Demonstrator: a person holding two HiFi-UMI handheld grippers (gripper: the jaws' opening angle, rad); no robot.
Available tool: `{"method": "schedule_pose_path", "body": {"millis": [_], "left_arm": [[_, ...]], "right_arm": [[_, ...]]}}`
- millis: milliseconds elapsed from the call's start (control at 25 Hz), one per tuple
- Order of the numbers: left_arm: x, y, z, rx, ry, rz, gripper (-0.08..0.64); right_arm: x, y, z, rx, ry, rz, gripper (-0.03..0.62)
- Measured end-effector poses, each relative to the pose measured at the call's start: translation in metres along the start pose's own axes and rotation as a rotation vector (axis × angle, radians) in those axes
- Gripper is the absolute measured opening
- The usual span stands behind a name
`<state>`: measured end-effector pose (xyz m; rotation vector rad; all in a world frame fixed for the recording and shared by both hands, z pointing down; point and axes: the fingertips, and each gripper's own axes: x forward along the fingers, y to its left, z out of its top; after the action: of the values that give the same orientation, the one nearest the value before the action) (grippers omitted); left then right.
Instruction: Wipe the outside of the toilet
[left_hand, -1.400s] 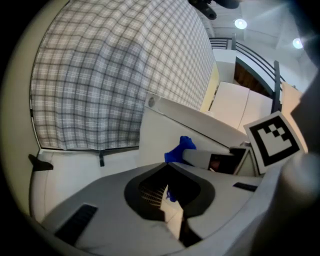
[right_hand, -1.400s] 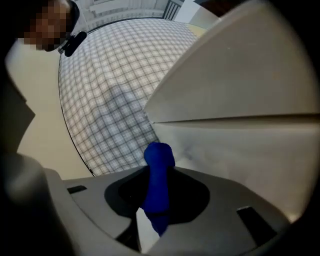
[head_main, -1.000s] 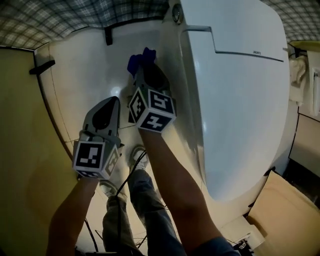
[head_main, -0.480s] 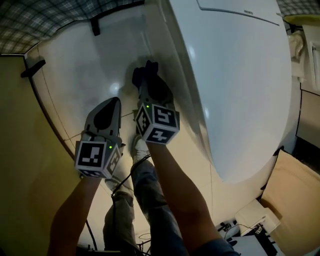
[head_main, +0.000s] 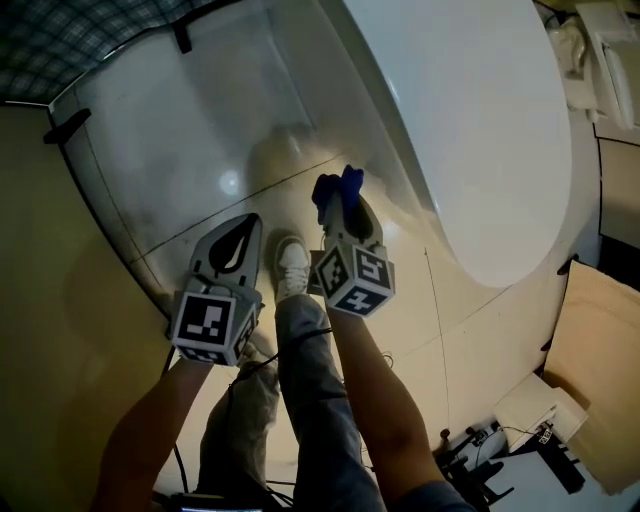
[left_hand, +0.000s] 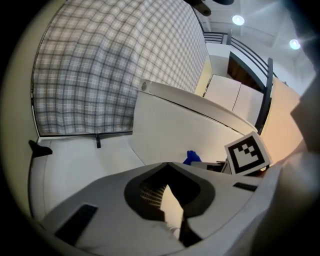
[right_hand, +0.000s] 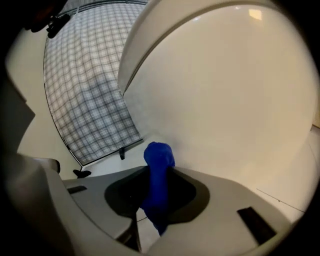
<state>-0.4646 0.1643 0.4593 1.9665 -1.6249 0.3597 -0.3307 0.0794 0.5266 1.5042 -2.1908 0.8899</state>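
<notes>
Starting from the toilet (head_main: 470, 130): its white body fills the upper right of the head view, and the flank of its bowl curves down toward the pale floor (head_main: 200, 130). The blue cloth (head_main: 337, 190) sits low against that flank. My right gripper (head_main: 343, 208) has its jaws clenched on the cloth, and a wad of it sticks out past the tips. In the right gripper view the cloth (right_hand: 158, 175) points at the toilet's smooth side (right_hand: 225, 85). It is just beside the porcelain, but I cannot tell whether it actually presses on it.

Over the last second the cloth has moved. It was high along the toilet's side, near the back, and now it is further forward and lower, under the bulge of the bowl. I read that as one stroke along the outside finished or finishing, with the front and the far side probably not yet wiped.

Further out from the toilet, my left gripper (head_main: 238, 232) hangs over the floor with its jaws closed on nothing, taking no part. A white shoe (head_main: 291, 265) stands between the two grippers. The checked wall (head_main: 80, 40) lies beyond the toilet's back end.
</notes>
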Motion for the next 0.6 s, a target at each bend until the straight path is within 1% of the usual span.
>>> {"method": "schedule_pose_path", "body": {"millis": [80,160,280,440,600], "left_arm": [[-0.002,0.005,0.002,0.007,-0.009,0.006,0.014],[0.002,0.013,0.013,0.007,-0.019,0.023,0.014],[0.015,0.035,0.030,-0.011,-0.041,0.064,0.014],[0.043,0.078,0.035,-0.056,-0.057,0.121,0.014],[0.083,0.114,0.033,-0.110,-0.046,0.161,0.014]], "right_arm": [[0.001,0.014,-0.001,-0.006,-0.002,0.027,0.097],[0.011,0.032,0.004,-0.011,-0.001,0.064,0.097],[0.040,0.059,0.012,-0.018,0.008,0.125,0.097],[0.109,0.093,0.021,-0.024,0.022,0.192,0.097],[0.193,0.119,0.022,-0.063,0.044,0.240,0.097]]}}
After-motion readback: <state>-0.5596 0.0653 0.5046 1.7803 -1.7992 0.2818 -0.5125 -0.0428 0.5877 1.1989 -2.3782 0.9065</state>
